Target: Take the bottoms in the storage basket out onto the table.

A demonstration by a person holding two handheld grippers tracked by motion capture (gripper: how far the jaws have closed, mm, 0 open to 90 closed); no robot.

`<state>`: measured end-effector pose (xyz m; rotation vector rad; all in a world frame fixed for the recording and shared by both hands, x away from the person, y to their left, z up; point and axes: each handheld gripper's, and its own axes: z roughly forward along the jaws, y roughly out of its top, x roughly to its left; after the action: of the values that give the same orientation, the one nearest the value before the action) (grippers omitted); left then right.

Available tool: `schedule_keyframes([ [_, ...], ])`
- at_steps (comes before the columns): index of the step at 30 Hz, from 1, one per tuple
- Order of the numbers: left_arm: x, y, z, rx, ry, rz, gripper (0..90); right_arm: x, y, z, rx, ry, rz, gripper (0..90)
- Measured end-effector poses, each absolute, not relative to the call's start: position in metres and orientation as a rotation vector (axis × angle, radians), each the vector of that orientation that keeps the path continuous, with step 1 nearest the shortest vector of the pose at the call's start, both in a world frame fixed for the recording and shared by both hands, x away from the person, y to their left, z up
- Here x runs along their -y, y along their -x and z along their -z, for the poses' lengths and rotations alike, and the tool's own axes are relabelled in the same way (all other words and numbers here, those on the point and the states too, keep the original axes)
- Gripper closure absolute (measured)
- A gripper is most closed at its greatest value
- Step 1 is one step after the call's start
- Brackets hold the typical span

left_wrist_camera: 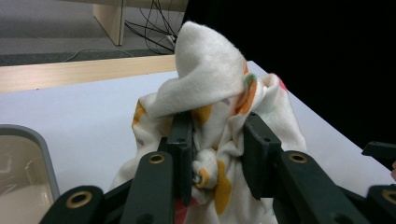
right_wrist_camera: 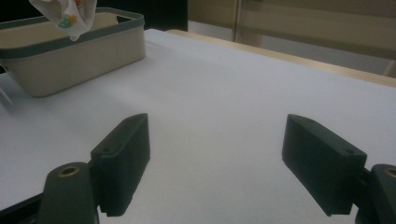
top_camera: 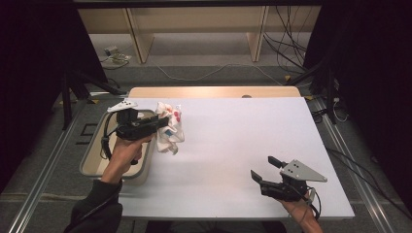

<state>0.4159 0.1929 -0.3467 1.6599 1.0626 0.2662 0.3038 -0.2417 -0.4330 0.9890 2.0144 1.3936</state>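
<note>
A white cloth [top_camera: 171,130] with coloured prints hangs bunched from my left gripper [top_camera: 164,122], which is shut on it just right of the beige basket [top_camera: 92,164]. In the left gripper view the cloth [left_wrist_camera: 210,79] is pinched between the two black jaws of the left gripper [left_wrist_camera: 217,135], and its folds stick up above them. My right gripper [top_camera: 263,167] rests low over the white table [top_camera: 233,141] near the front right. Its jaws stand wide apart with nothing between them [right_wrist_camera: 215,158]. From there the cloth [right_wrist_camera: 65,14] dangles over the basket [right_wrist_camera: 70,51].
The basket's grey rim [left_wrist_camera: 32,135] is at the table's left edge. A wooden strip [top_camera: 214,92] borders the far side. Beyond it are shelf legs and floor cables [top_camera: 286,48]. Metal rails [top_camera: 43,174] run along both sides of the table.
</note>
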Motion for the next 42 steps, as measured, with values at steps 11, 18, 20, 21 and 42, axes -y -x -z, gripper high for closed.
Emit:
schedule_keyframes([
  [11,-0.18,-0.416,0.352,-1.044,-1.671,-0.262,67.2,0.242,-0.304,0.433,-2.015,-0.991,-1.391,24.1],
  [18,-0.17,-0.416,0.357,-1.038,-1.673,-0.248,67.2,0.242,-0.304,0.433,-2.014,-0.988,-1.393,24.1],
  [20,-0.167,-0.416,0.359,-1.037,-1.677,-0.246,67.2,0.241,-0.304,0.433,-2.014,-0.99,-1.393,24.2],
  [21,-0.166,-0.416,0.36,-1.032,-1.685,-0.246,67.2,0.242,-0.304,0.433,-2.015,-0.989,-1.392,24.1],
  [42,-0.139,-0.418,0.375,-1.016,-1.738,-0.226,67.1,0.241,-0.304,0.434,-2.015,-0.991,-1.391,24.1],
])
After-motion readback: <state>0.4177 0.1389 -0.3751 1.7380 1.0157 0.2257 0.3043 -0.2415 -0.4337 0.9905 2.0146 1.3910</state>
